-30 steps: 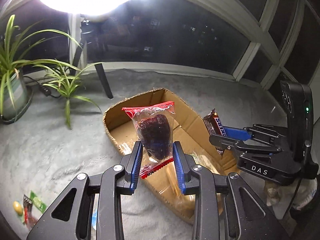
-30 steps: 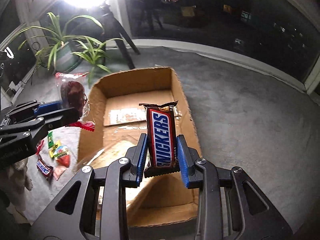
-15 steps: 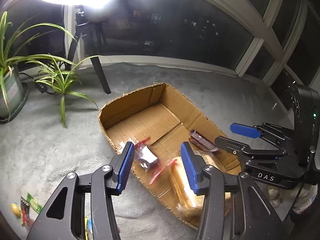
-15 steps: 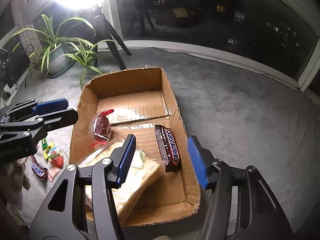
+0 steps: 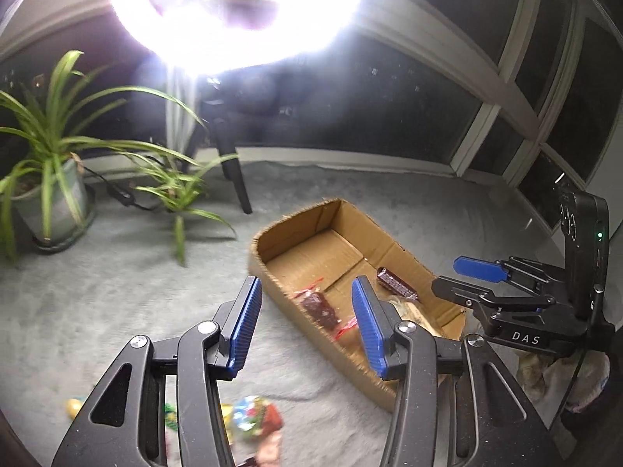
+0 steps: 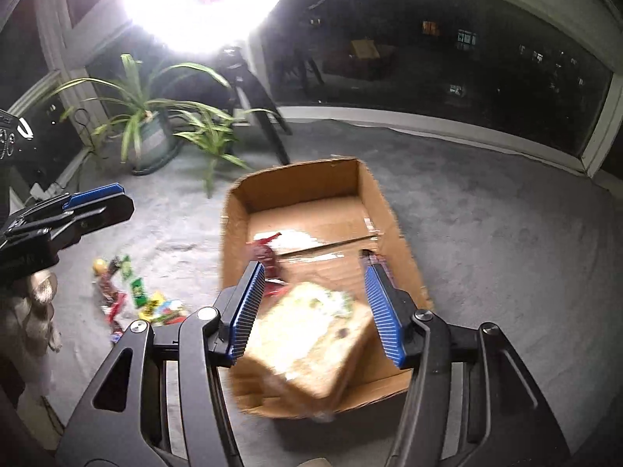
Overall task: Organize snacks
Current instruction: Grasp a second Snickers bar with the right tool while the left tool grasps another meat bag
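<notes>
An open cardboard box [image 5: 311,229] [image 6: 303,179] lies on the grey carpet. Inside it are a clear packet with a dark red snack [image 5: 319,309] [image 6: 266,255], a Snickers bar [image 5: 397,284] [image 6: 375,262] and a wrapped sandwich [image 6: 311,342]. My left gripper [image 5: 307,327] is open and empty, above the box's near left wall. My right gripper [image 6: 317,307] is open and empty, above the sandwich at the box's near end. Each gripper also shows in the other view: the right [image 5: 479,272], the left [image 6: 93,202].
Several loose snack packets [image 6: 132,292] [image 5: 249,420] lie on the carpet left of the box. A potted plant [image 5: 46,179] [image 6: 152,132] and a tripod leg [image 5: 233,179] under a bright lamp stand behind. Windows line the back.
Both grippers opened and let their snacks fall into the box: the red packet from the left, the Snickers bar from the right. Both have since pulled back and up.
</notes>
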A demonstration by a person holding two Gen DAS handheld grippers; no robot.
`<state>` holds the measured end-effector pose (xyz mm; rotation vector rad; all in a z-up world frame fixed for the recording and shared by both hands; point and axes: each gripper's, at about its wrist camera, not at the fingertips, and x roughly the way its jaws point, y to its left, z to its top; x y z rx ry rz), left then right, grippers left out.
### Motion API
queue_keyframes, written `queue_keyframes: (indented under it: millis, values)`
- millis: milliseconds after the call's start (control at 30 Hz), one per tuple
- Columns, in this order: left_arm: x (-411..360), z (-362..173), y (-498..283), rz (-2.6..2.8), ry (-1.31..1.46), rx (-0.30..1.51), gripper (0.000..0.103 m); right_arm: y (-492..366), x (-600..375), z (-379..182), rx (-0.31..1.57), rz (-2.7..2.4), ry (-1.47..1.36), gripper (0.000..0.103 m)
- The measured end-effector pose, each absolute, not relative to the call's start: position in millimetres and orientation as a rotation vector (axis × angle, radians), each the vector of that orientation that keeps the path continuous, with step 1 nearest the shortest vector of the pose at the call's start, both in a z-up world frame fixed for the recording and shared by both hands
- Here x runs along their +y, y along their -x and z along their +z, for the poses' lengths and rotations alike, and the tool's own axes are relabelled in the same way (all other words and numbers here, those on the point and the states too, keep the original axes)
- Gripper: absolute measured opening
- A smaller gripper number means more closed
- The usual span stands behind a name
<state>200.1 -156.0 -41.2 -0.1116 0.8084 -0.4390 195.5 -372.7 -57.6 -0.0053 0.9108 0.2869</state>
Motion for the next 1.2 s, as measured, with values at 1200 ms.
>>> queue_keyframes:
  millis: [1200]
  values:
    - [18,-122,-147,-0.344,0.190,1.003,0.047,-136,-173,-143,1.150,0.724,0.168,0.056]
